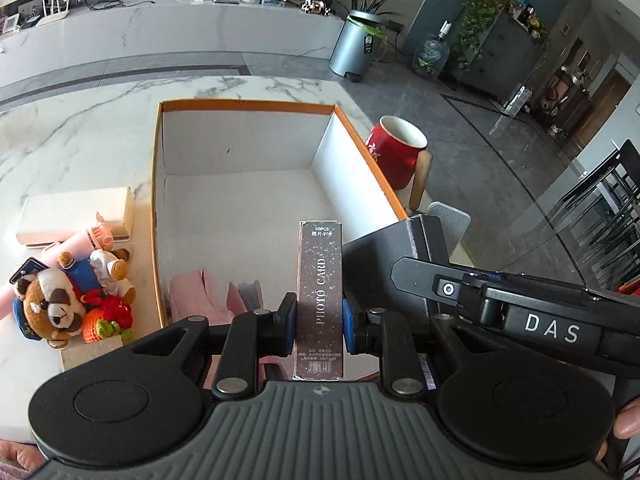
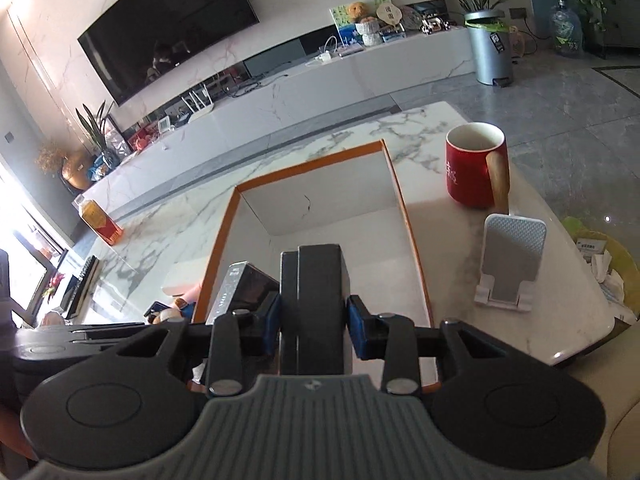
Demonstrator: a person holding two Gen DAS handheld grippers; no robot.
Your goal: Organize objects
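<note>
My left gripper [image 1: 319,322] is shut on a glittery grey photo card box [image 1: 320,280] and holds it upright over the near part of an open orange-rimmed cardboard box [image 1: 248,106]. My right gripper [image 2: 313,322] is shut on a dark grey box [image 2: 314,300], also held over the near end of the cardboard box [image 2: 308,164]. The dark box [image 1: 404,256] and right gripper show at the right of the left wrist view. The photo card box [image 2: 244,284] shows left of the dark box in the right wrist view. Pink items [image 1: 192,296] lie in the cardboard box's near left corner.
On the marble table: a red mug [image 1: 394,148] with wooden handle right of the cardboard box, a white phone stand [image 2: 510,260], plush toys [image 1: 72,296], a pale pink box [image 1: 76,216] on the left, an orange drink carton [image 2: 100,222] far left. A waste bin [image 2: 600,256] sits beyond the table's right edge.
</note>
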